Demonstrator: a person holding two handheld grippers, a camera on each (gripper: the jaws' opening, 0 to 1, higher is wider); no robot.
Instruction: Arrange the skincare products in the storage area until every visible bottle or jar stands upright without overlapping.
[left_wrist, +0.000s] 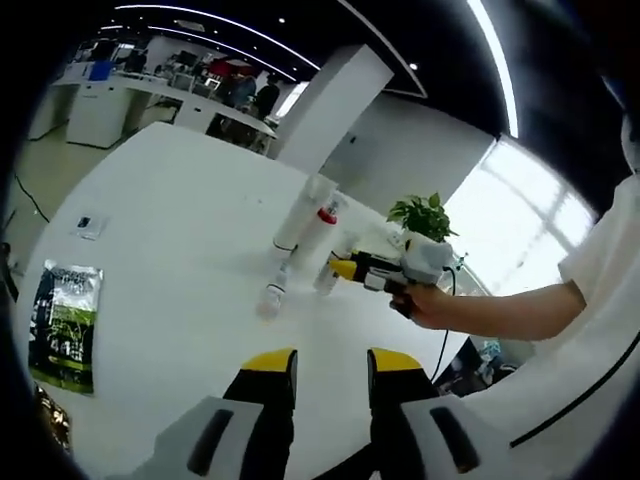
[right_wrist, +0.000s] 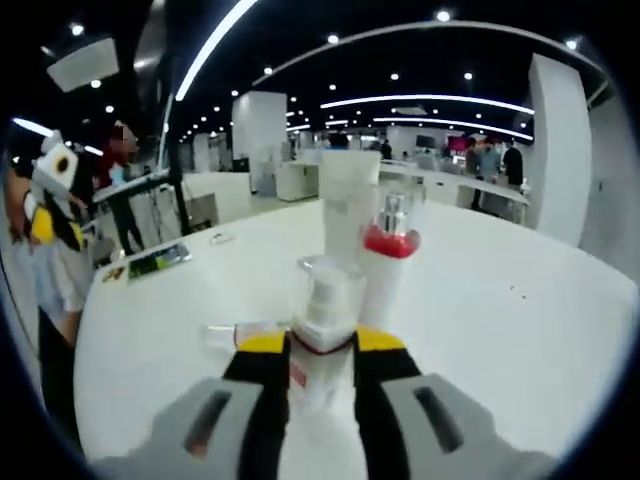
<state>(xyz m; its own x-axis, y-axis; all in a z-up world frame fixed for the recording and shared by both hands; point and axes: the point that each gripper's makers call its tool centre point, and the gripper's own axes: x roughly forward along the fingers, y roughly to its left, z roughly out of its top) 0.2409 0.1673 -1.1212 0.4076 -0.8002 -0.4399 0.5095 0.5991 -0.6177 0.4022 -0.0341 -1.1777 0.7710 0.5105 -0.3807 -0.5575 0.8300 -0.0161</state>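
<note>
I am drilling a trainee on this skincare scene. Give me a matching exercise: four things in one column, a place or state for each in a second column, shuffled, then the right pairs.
Things:
1. clear pump bottle
2. red-collared bottle
3. small clear bottle
4. green packet

Places or states:
A. lying on its side on the white table
B. flat near the table edge, away from the bottles
C. between the jaws of the right tool
D. upright, beside the tall white tube

Pairs: 1-C, 2-D, 3-A, 4-B
</note>
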